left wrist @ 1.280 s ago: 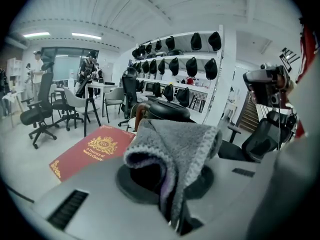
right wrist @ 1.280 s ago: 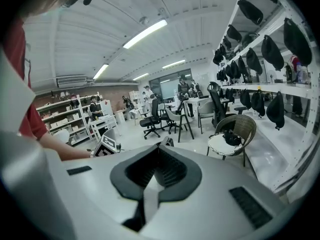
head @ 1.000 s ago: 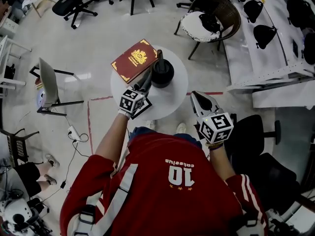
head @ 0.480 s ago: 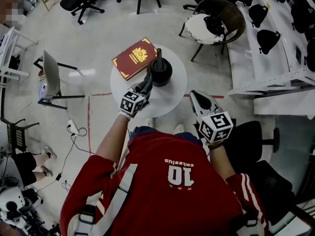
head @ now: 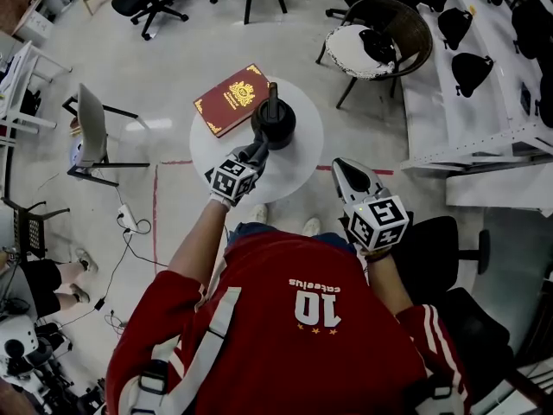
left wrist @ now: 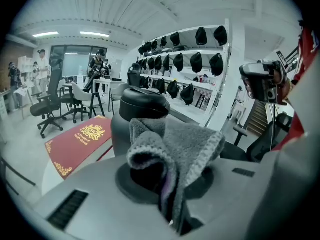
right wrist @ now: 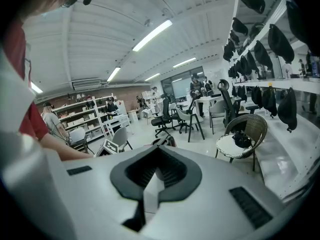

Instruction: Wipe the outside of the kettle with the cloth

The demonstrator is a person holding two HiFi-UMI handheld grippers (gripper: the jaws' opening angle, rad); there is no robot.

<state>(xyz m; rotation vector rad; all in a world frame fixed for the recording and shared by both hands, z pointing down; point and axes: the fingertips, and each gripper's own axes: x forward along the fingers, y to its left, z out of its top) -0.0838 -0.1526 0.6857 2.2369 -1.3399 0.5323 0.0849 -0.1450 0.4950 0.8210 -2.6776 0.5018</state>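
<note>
The left gripper [left wrist: 172,186] has its jaws clamped on a grey knitted cloth [left wrist: 187,146], which bunches up out of them in a folded loop at the centre of the left gripper view. Directly behind the cloth stands the black kettle [left wrist: 131,116], upright with its lid on top. I cannot tell whether the cloth touches its wall. In the head view the kettle sits at upper centre on a round white table [head: 298,162], its narrow dark handle running toward the top of the frame. A red book with a gold emblem [head: 229,100] lies flat just left of the kettle, overhanging the table's edge. The right gripper [head: 346,173] is held off the table at centre right, its jaws closed on nothing. A wicker chair [head: 384,24] stands at upper right.
</note>
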